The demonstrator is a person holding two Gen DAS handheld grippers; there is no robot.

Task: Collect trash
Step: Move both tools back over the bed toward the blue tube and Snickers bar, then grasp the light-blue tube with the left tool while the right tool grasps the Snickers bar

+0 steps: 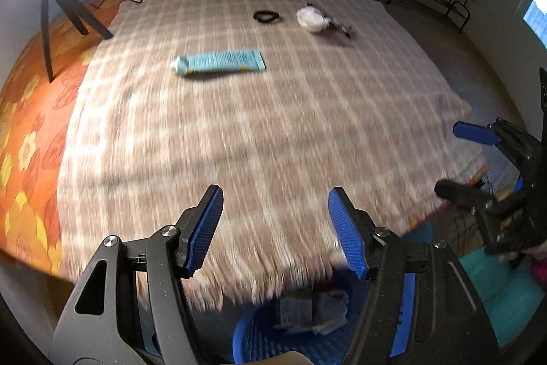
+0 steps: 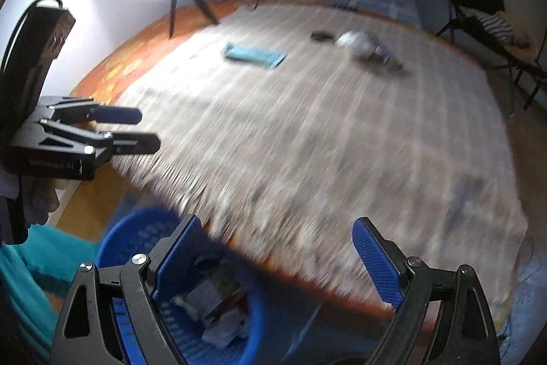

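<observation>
From the left wrist we see the left tool [image 1: 275, 230] with its blue pads apart and nothing between them, above the fringed near edge of the beige checked blanket [image 1: 239, 125] spread on the bed. Taking that blanket as our landmark: a light blue flat tube [image 1: 220, 62] lies toward its far left, long axis across the picture, its cap end pointing left. Farther back and to the right sit a black ring-shaped band [image 1: 266, 16] and a crumpled white wad [image 1: 312, 18] with a small dark scrap beside it. The wide middle of the blanket is bare. Below its near edge stands a blue plastic basket [image 1: 253, 337] holding paper scraps. The right tool [image 1: 459, 159] shows off the blanket's right edge, also apart.

From the right wrist, the right tool [image 2: 277, 257] stands wide, empty, over the blanket's [image 2: 307, 142] near edge. The basket [image 2: 136, 238] sits below left. The tube [image 2: 254, 55] and wad [image 2: 354, 40] are blurred. Only here the left tool [image 2: 148, 129] appears from its side.
</observation>
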